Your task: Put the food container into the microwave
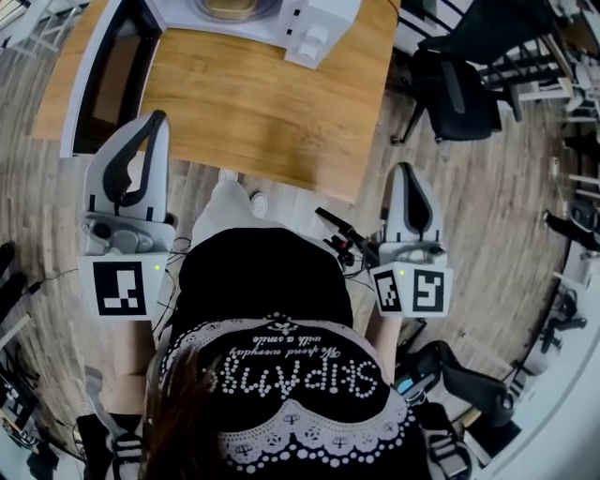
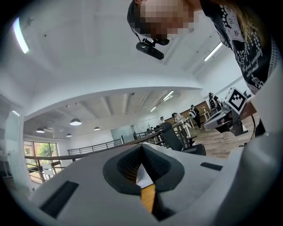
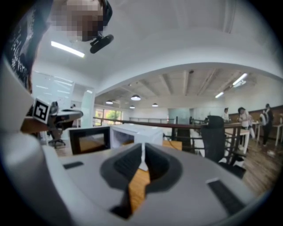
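Both tools, the left tool (image 1: 155,122) and the right tool (image 1: 405,171), are staying... no, are hanging shut and empty by the person's body. Straight ahead, across the desk (image 1: 272,103), the microwave (image 1: 319,19) is sitting with its door (image 1: 112,75) open, nearer the left tool. The food container (image 1: 230,7) seems to be sitting inside.

Honey-brown wood-grain counter (image 1: 272,103), white microwave (image 1: 328,14); grey left hand-held gripper (image 1: 157,118) and right hand-held gripper (image 1: 403,170), black-and-white markers (image 1: 120,288).

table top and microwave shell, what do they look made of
Table top: looks like wood or wood-look laminate, matte, with warm tan grain streaks. Microwave shell: smooth white, plastic or painted metal; its even surface leaves that open.
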`<action>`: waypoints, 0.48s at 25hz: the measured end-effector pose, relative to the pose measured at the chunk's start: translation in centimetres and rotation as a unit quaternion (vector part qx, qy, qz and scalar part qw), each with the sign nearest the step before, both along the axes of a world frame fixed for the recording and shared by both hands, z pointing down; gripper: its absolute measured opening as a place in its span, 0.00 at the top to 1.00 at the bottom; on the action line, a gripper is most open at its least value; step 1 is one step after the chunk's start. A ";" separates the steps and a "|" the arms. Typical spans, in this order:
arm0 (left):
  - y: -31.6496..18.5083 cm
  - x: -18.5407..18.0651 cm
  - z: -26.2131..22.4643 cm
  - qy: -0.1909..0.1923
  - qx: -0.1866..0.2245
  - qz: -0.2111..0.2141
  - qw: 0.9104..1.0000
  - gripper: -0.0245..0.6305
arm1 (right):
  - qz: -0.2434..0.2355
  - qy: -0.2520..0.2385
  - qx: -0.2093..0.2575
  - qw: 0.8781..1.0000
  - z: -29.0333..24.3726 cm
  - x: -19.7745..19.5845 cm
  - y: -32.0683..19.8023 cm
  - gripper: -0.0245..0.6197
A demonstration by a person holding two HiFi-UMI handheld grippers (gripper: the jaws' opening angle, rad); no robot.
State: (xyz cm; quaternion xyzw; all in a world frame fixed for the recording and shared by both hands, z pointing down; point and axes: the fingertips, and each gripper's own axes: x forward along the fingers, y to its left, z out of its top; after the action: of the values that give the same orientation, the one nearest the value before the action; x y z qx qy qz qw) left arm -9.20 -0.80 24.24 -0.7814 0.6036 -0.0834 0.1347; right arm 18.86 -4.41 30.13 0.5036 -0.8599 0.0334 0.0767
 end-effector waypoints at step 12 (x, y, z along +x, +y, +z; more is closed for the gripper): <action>2.8 2.8 3.6 0.037 -0.038 0.010 0.999 0.93 | -0.008 -0.008 -0.015 1.000 1.3 0.6 2.1 0.90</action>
State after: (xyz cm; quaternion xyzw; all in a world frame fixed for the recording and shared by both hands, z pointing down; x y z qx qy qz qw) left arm -6.35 2.01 27.86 -0.7948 0.5964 -0.0758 0.0832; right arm 19.42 -2.30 31.44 0.4955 -0.8637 0.0496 0.0778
